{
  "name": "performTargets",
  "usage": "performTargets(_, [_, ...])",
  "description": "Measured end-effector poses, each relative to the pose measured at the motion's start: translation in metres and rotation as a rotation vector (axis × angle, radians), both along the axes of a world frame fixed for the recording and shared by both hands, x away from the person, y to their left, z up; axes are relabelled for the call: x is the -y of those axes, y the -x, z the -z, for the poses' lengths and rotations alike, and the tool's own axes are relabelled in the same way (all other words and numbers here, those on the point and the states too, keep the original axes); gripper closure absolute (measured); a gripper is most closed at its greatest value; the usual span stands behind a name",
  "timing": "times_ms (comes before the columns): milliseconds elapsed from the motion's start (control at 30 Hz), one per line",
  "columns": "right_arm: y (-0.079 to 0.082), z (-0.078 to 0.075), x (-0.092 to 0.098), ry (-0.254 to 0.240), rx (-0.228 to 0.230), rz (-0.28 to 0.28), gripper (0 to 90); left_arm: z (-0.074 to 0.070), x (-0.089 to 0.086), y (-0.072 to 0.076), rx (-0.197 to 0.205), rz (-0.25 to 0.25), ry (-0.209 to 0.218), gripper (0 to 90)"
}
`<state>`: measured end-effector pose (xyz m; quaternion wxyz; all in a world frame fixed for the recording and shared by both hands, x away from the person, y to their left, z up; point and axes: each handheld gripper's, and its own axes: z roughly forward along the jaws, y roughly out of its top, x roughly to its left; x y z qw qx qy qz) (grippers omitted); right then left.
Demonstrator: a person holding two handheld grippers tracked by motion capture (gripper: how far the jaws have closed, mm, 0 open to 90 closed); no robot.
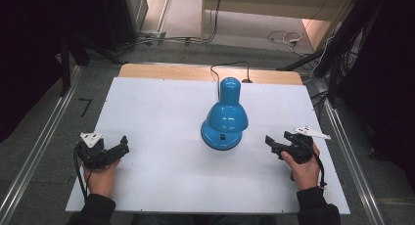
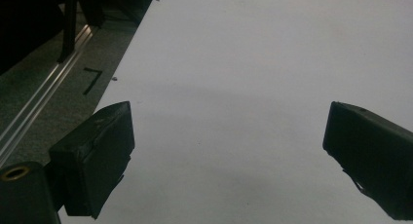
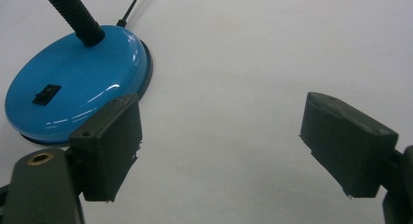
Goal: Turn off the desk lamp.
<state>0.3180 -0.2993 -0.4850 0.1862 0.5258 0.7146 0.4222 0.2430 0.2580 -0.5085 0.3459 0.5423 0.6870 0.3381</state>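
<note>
Nearest the person, both hands rest at the front of the white worktop (image 1: 161,186), one at each side. The left claw (image 1: 122,146) is released, its jaws spread wide over bare board, and in the left gripper view (image 2: 229,151) nothing lies between them. The right claw (image 1: 275,143) is released too, jaws spread and empty, pointing inward toward the lamp.

The blue desk lamp (image 1: 224,118) stands near the middle of the worktop, closer to the right claw than the left but apart from both. In the right gripper view its round blue base (image 3: 78,83) sits just ahead of one jaw, with a small black rocker switch (image 3: 46,94) on the near part of the dome and a black flexible neck (image 3: 73,14) rising from the far part.

If the lamp is what the hands are going for, the right claw looks better placed — it would need to swing toward the base. The domed, glossy base is likely slippery to pinch; the ribbed neck or the shade's narrow top seems a surer grip, with the left claw steadying the base.

Farther back, the lamp's black power cord (image 1: 230,66) loops off the rear edge of the worktop — it could tug if the lamp is moved far. Beyond lie grey floor, loose cables and metal rails.
</note>
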Motion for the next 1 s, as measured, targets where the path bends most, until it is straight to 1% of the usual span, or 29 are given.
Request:
performTargets(367, [0.005,0.001,0.008,0.008,-0.003,0.007,13.8,0.0,0.001,0.0,0.001,-0.001,-0.002,5.4])
performTargets(1000, [0.012,0.002,0.027,0.008,-0.006,0.044,13.6,0.001,0.001,-0.001,-0.004,0.003,-0.004,5.4])
